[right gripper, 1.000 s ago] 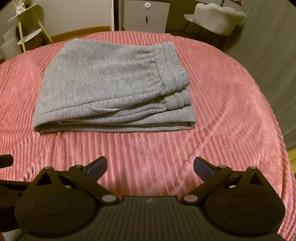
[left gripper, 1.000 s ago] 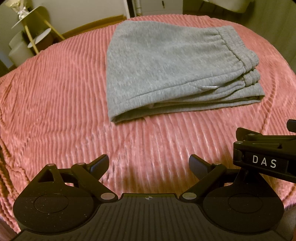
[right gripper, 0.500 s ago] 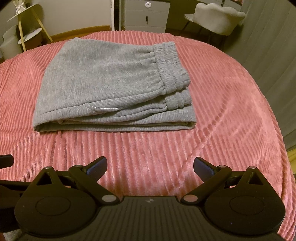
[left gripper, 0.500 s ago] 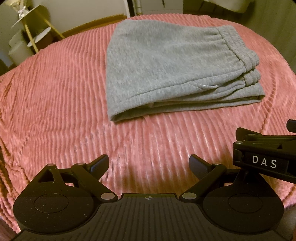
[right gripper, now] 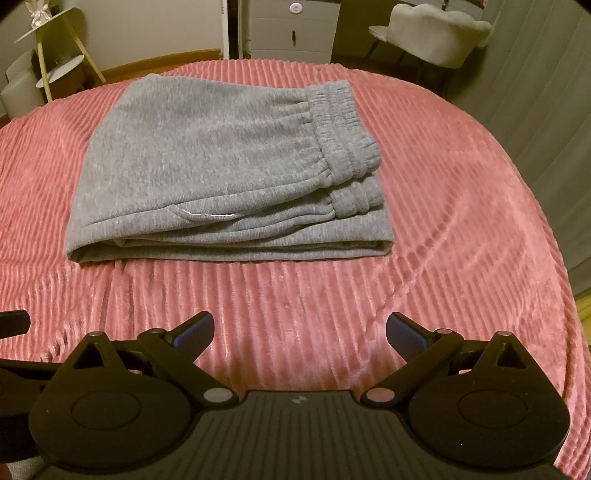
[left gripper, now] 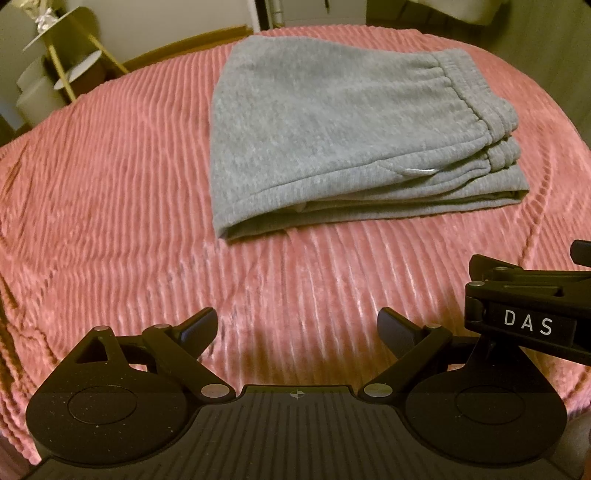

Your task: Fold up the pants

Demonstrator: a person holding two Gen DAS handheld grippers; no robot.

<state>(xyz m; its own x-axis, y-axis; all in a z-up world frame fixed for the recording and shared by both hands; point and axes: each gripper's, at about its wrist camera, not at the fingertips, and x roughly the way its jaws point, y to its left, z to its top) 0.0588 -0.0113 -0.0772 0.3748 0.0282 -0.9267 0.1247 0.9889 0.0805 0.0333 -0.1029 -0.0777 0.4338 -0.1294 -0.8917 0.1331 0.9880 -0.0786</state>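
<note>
The grey sweatpants [left gripper: 332, 129] lie folded in a compact stack on the pink ribbed bedspread [left gripper: 110, 184], with the elastic waistband on the right. They also show in the right wrist view [right gripper: 221, 166]. My left gripper [left gripper: 297, 328] is open and empty, held back from the near edge of the pants. My right gripper [right gripper: 300, 332] is open and empty too, a similar way back. The right gripper's body, marked DAS [left gripper: 528, 314], shows at the right of the left wrist view.
The bedspread [right gripper: 461, 221] covers the whole bed. Beyond it stand a yellow-legged side table [right gripper: 55, 44], a white drawer unit [right gripper: 291, 29] and a pale chair [right gripper: 436, 33]. A grey curtain [right gripper: 546, 110] hangs at the right.
Both grippers have drifted very slightly; the pants sit a touch lower and nearer in the views. Nothing was taken hold of or let go.
</note>
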